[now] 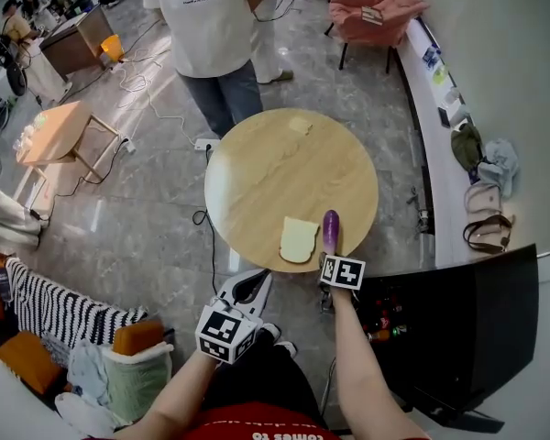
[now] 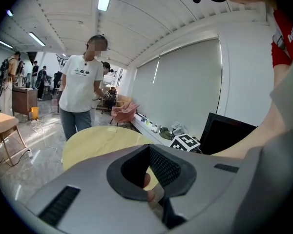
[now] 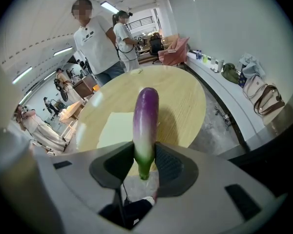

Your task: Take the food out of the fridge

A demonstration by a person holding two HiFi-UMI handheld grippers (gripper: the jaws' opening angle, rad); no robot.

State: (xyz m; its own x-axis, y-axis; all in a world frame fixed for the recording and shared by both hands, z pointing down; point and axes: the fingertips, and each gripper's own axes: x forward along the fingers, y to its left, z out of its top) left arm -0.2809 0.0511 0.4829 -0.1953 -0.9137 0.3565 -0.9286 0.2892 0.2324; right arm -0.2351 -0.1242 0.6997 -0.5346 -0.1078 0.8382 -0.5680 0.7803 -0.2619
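Right gripper [image 3: 144,156]: jaws clamped on the eggplant [image 3: 145,118], gripping it low, close to the green stem end. The purple body projects well beyond the pads. In the head view the eggplant stands over the near edge of the round table [image 1: 257,168], just beside the bread slice [image 1: 299,239] lying flat there. Whether its tip touches the wood cannot be determined.

Left gripper [image 1: 249,288]: jaws apart, nothing between them. It is held low near the person's lap, short of the table.

The dark cabinet [image 1: 467,324] at the person's right is judged to be the fridge (small items show inside its opening). The eggplant is out of it. The step in hand appears to be setting it down.

Hazards noted:
- The hold is on the narrow, tapered end, so most of the length is unsupported. A knock against the tabletop could pivot the eggplant in the pads or squeeze it out.
- It sits near the table edge. Being round, it may roll off to the floor if released upright or tilted.
- The bread slice is close, and a careless lowering could land on it or push it.
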